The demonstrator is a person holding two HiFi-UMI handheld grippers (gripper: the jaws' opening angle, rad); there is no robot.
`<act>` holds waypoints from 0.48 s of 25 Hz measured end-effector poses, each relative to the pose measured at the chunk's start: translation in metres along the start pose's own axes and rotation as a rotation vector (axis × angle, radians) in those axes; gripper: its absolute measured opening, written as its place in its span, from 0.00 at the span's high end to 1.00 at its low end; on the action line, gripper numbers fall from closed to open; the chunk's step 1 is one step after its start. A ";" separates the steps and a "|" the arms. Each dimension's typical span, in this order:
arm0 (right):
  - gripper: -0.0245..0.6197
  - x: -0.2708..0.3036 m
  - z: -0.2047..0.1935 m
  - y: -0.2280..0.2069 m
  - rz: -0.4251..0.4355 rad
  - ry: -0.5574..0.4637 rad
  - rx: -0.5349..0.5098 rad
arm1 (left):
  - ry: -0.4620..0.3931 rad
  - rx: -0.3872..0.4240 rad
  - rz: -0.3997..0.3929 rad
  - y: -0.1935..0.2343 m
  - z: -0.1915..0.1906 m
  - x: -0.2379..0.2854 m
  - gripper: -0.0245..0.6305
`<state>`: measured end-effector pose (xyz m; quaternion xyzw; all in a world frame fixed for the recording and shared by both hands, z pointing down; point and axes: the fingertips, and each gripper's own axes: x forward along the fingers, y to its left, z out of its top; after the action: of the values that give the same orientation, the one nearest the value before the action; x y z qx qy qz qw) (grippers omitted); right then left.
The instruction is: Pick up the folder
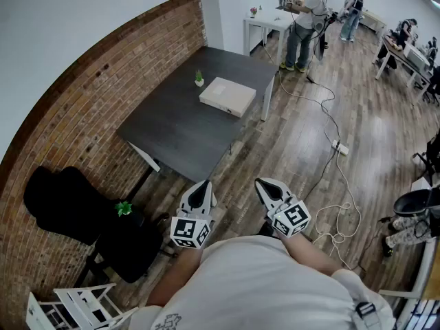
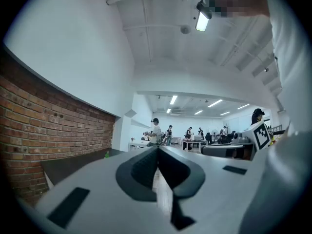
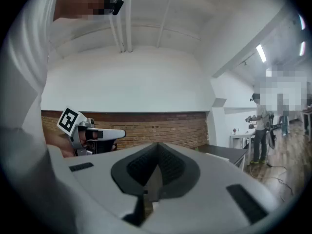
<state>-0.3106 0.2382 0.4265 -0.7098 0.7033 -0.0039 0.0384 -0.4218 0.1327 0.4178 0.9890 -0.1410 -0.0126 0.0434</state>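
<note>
The folder (image 1: 227, 96) lies flat on the dark counter (image 1: 180, 133), toward its far right corner, just beside a small potted plant (image 1: 199, 79) and well apart from both of your grippers. Only the head view shows it; neither gripper view catches it, and its cover is too small to read for detail (it looks pale cream, nothing more).

Your left gripper (image 1: 203, 184) and right gripper (image 1: 262, 183) hang side by side, short of the counter's near edge and above the wooden floor (image 1: 295, 143). Each gripper's own view shows its fingers (image 2: 144, 167) clenched together with nothing between them. Your torso cuts off the handles and your arms at the bottom of the head view.

In the left gripper view the counter shows only as a dark sliver beside the brick wall (image 2: 44, 126). In the right gripper view only one corner of it shows.

Nothing stands between you and the counter. To the left, a black chair (image 1: 65, 201) sits against the wall. A white cable (image 1: 323, 108) with a power strip trails over the floor on your right. A person (image 1: 306, 19) stands at a white table (image 1: 265, 25) beyond the counter, and others farther back are too small to make out.
</note>
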 end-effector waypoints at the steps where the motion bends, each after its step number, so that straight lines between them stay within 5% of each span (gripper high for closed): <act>1: 0.96 0.000 0.000 -0.001 0.001 0.001 -0.001 | -0.001 0.000 -0.001 -0.001 0.000 0.001 0.95; 12: 0.96 0.001 -0.003 -0.013 0.007 0.000 0.016 | 0.010 -0.007 -0.006 -0.004 -0.006 0.015 0.95</act>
<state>-0.2973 0.2368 0.4302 -0.7071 0.7057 -0.0095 0.0440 -0.4061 0.1326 0.4229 0.9892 -0.1380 -0.0083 0.0476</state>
